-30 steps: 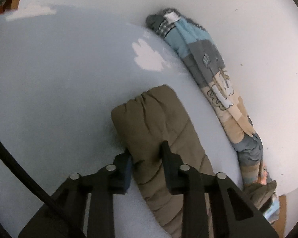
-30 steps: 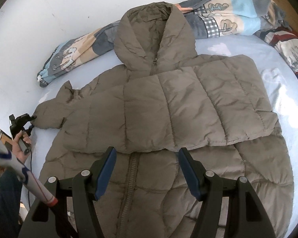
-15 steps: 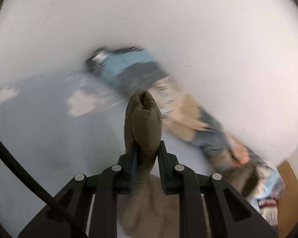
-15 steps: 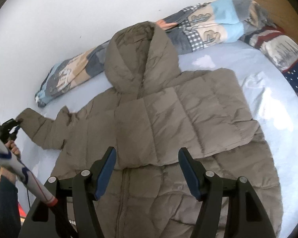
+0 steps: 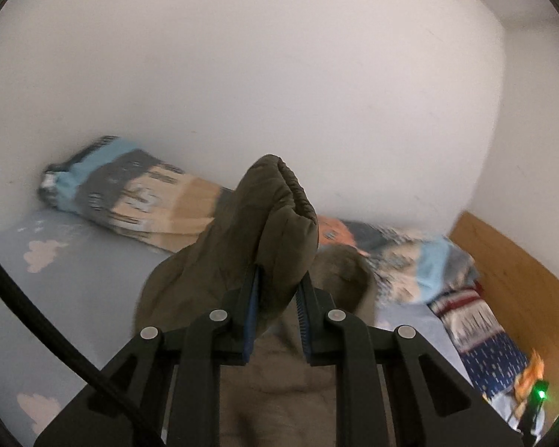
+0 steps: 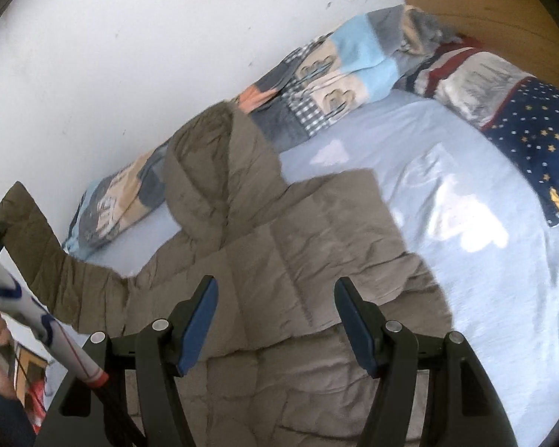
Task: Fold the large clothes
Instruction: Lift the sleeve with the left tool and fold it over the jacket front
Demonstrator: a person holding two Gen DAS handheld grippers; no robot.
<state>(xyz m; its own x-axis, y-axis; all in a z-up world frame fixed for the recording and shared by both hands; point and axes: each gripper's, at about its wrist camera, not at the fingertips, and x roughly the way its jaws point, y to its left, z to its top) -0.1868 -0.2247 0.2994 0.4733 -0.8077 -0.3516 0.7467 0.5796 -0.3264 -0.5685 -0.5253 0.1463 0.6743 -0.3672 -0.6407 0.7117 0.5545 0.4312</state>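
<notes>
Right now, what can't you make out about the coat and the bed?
- Coat hem: right wrist view, cut off by the bottom edge behind the right gripper.
- Sleeve: left wrist view, left gripper hides the pinched part.
- Blanket pattern: left wrist view, motion blur.

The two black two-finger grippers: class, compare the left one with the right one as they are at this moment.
The left gripper is shut on the olive-brown puffer jacket's sleeve cuff, lifted above the pale blue bedsheet; the right gripper is open and holds nothing. The left one's sleeve stands up; the right one hangs above the jacket's flat body. Both have blue pads.
</notes>
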